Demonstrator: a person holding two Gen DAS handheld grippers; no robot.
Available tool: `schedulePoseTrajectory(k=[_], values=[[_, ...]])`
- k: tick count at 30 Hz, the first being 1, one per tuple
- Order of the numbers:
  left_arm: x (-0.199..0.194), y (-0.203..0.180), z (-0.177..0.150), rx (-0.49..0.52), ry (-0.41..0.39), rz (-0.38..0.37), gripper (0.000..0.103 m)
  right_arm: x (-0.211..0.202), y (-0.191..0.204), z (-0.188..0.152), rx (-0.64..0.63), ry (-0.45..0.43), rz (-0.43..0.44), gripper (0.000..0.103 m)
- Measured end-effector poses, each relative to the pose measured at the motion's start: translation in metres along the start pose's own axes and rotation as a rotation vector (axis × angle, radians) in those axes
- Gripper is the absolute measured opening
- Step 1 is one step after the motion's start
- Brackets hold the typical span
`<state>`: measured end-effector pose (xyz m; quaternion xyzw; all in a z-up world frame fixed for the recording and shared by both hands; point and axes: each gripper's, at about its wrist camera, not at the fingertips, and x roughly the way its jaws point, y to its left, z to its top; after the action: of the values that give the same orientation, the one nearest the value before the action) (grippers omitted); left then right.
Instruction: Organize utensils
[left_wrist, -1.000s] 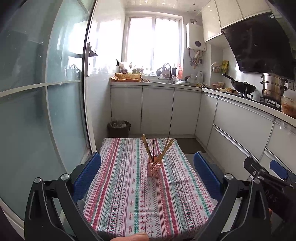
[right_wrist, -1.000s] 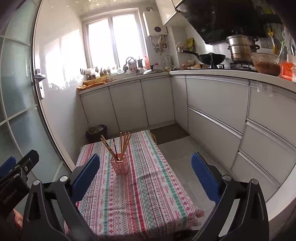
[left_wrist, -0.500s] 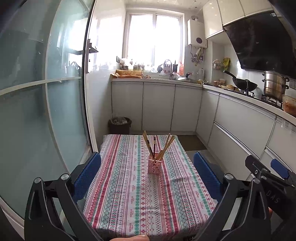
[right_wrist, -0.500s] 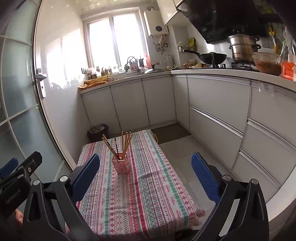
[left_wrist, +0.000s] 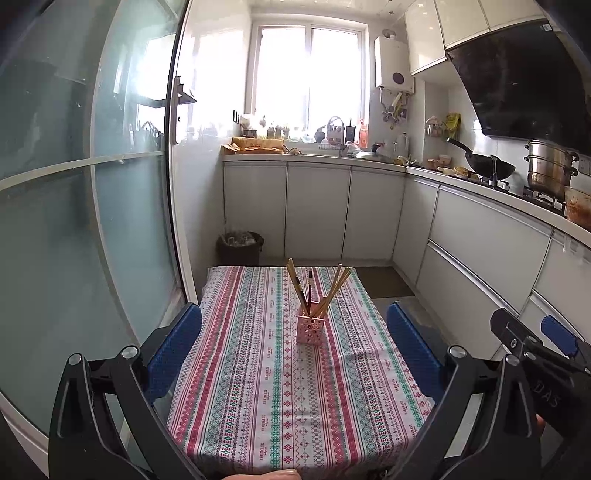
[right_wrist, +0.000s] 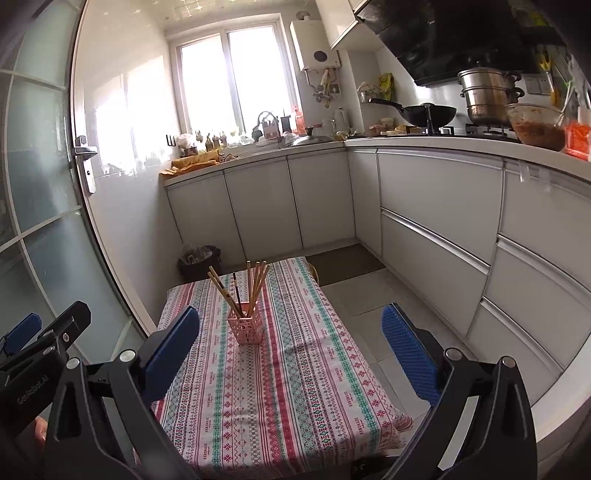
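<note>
A pink lattice holder (left_wrist: 311, 328) stands near the middle of the striped tablecloth (left_wrist: 258, 387). Several chopsticks (left_wrist: 325, 291) lean in it, most wooden, one dark. It also shows in the right wrist view (right_wrist: 246, 327) with the chopsticks (right_wrist: 251, 288). My left gripper (left_wrist: 295, 350) is open and empty, held above the table's near end, short of the holder. My right gripper (right_wrist: 291, 350) is open and empty, to the right of the left one. Each gripper shows at the edge of the other's view.
A frosted glass door (left_wrist: 74, 221) runs along the table's left. White cabinets (left_wrist: 317, 210) line the back and right walls. A dark bin (left_wrist: 239, 248) sits on the floor beyond the table. A wok (right_wrist: 428, 112) and steamer pot (right_wrist: 487, 96) stand on the stove.
Both grippers have drawn back and risen slightly, so the holder sits a little farther away in both views. Nothing on the table has moved.
</note>
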<state>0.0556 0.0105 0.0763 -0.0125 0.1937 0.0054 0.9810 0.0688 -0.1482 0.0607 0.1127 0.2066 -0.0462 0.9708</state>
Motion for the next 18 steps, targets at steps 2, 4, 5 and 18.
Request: schedulePoseTrajectory(k=[2, 4, 5, 18], values=[[0.0001, 0.0004, 0.0002, 0.000, -0.002, 0.004, 0.096, 0.0003, 0.0004, -0.0002, -0.002, 0.002, 0.001, 0.096], [-0.0007, 0.0016, 0.0007, -0.005, -0.005, 0.003, 0.096, -0.0005, 0.0005, -0.0009, -0.003, 0.002, 0.002, 0.096], [-0.0005, 0.0026, 0.0009, -0.005, -0.006, 0.004, 0.096, -0.0005, 0.0006, -0.0011, -0.002, 0.003, 0.004, 0.096], [0.0012, 0.0059, 0.0003, -0.004, 0.000, 0.008, 0.096, -0.0008, 0.0002, -0.0028, 0.000, 0.009, 0.007, 0.096]])
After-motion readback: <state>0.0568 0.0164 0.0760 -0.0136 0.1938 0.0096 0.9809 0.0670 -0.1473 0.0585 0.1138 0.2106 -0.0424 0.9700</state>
